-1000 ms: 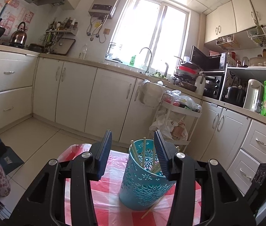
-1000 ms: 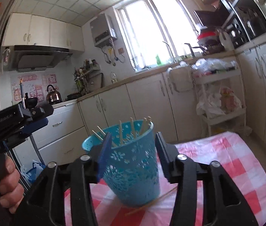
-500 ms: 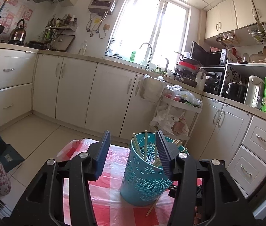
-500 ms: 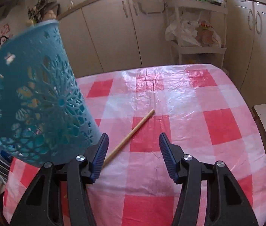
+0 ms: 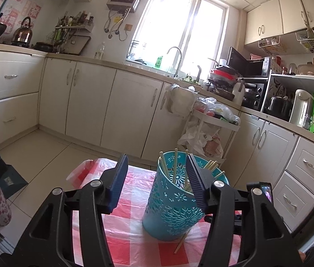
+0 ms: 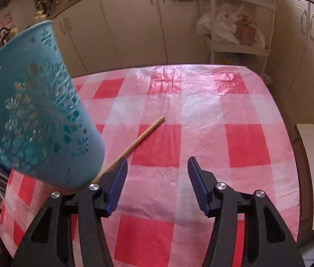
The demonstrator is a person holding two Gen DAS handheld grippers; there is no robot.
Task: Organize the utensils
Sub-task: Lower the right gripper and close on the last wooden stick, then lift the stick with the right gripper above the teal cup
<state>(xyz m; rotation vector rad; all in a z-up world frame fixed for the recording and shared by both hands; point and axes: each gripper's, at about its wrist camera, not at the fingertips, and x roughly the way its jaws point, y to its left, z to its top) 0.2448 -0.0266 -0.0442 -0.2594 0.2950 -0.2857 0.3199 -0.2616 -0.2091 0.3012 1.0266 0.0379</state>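
- The right gripper (image 6: 155, 178) has tilted down since a second ago: then it looked level at the blue holder (image 6: 34, 111) and the kitchen, now it looks down on the checked tablecloth (image 6: 234, 111).
- Its jaws have just been opening a little more; they stand about half apart and nothing is between them, only bare cloth.
- One loose chopstick (image 6: 144, 134) lies on the tablecloth, slanting from the middle toward the near left corner. Its near end reaches the tip of the right gripper's left finger, and the base of the blue holder is just beside it.
- The left gripper (image 5: 157, 178) has hardly moved. Its jaws also have just been opening, and they are about half apart and hold nothing. The blue holder stands behind them, partly hidden by the right finger, and I see no pad pressing on it.
- In the left wrist view the blue holder stands upright near the far edge of the cloth, with several chopsticks (image 5: 174, 166) already in it; the loose chopstick pokes out from beside its base.
- My judgement: the holder is now free, and the right gripper prepares to take the last loose chopstick. The stick is thin and flat on slippery plastic, so the fingers may push it away.
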